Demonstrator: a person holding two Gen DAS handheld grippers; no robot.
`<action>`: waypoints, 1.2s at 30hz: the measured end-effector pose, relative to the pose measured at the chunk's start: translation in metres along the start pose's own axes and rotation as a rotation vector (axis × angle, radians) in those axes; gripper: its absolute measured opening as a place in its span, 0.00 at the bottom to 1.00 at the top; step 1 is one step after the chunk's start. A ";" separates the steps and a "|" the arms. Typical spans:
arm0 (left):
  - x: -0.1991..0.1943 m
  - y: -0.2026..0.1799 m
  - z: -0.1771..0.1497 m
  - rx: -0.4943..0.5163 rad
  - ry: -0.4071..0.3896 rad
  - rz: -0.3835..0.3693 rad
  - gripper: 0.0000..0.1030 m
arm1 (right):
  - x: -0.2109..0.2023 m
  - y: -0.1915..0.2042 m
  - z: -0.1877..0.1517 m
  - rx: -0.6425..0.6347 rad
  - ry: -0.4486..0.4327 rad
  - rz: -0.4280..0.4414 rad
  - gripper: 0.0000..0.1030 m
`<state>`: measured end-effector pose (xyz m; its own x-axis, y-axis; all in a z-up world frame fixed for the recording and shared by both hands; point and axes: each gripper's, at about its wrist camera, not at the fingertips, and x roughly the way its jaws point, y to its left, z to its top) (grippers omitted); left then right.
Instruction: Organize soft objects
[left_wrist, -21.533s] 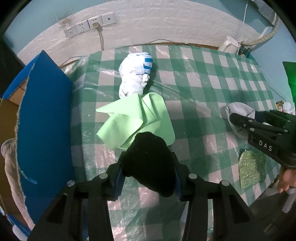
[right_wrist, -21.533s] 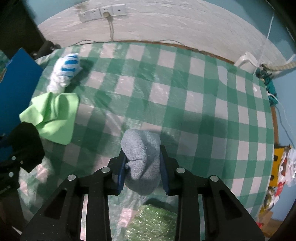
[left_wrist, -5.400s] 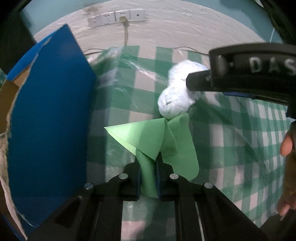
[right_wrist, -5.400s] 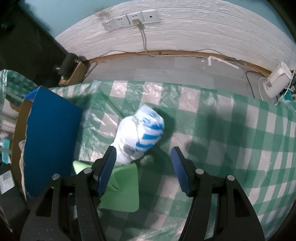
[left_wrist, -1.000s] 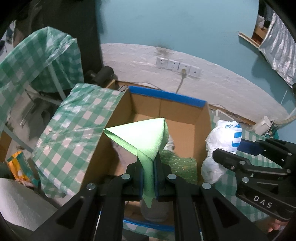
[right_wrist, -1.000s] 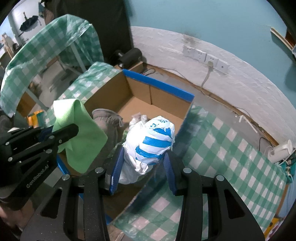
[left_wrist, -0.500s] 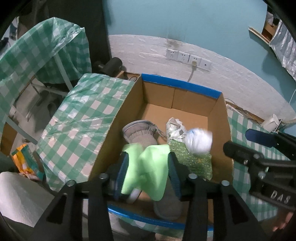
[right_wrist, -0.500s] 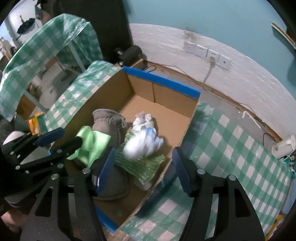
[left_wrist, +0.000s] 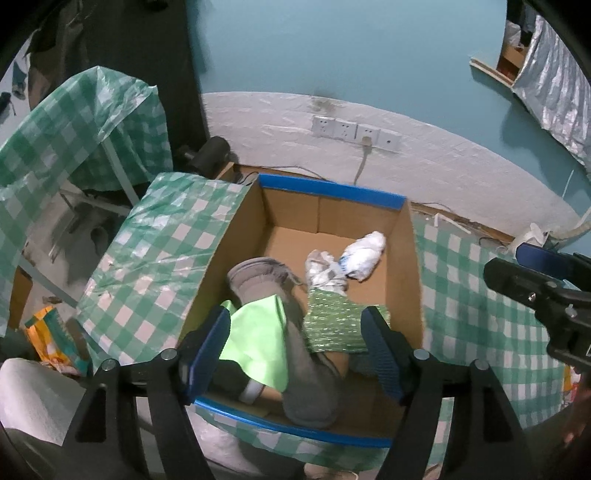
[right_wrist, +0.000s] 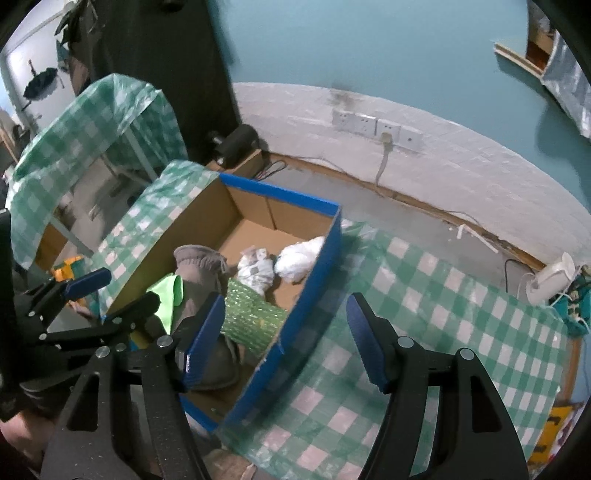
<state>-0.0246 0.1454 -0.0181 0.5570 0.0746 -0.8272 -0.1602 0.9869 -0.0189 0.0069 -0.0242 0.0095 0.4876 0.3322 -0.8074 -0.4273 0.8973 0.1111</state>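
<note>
- The left gripper (left_wrist: 295, 347) sat at the bottom centre of the left wrist view, its blue-padded jaws spread wide with nothing between them, hanging above the near end of the cardboard box (left_wrist: 413, 266).
- The right gripper (right_wrist: 286, 345) filled the bottom of the right wrist view, likewise spread apart and empty; its left jaw lay over the box's blue side wall, its right jaw over the green checked tablecloth (right_wrist: 443, 295).
- The box, open-topped with blue-taped edges, occupied the middle of the left view and the centre-left of the right view.
- Inside it, the green cloth (left_wrist: 258, 339) lay at the lower left, draped partly over a grey sock (left_wrist: 295, 332) that ran from mid-box toward the near wall.
- A glittery green pouch (left_wrist: 332, 325) lay just right of the sock, touching it.
- Above the pouch sat a crumpled white bundle (left_wrist: 325, 269), and beside it, toward the right wall, the white bag with blue stripes (left_wrist: 364, 253).
- The far part of the box floor was bare cardboard.
- White wall sockets (left_wrist: 354, 129) showed in the upper middle of the left view, on a pale strip of wall.
- A second checked cloth (left_wrist: 74, 122) covered furniture at the upper left.
</note>
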 end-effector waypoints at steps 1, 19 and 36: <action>-0.002 -0.002 0.000 0.002 -0.002 -0.003 0.72 | -0.004 -0.002 0.000 0.006 -0.007 -0.006 0.66; -0.036 -0.043 0.004 0.061 -0.059 -0.041 0.84 | -0.051 -0.044 -0.020 0.050 -0.104 -0.091 0.67; -0.035 -0.080 0.002 0.145 -0.053 -0.009 0.84 | -0.045 -0.069 -0.034 0.086 -0.085 -0.103 0.67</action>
<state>-0.0299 0.0639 0.0131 0.6009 0.0696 -0.7963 -0.0382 0.9976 0.0583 -0.0118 -0.1112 0.0185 0.5897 0.2576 -0.7654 -0.3070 0.9481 0.0826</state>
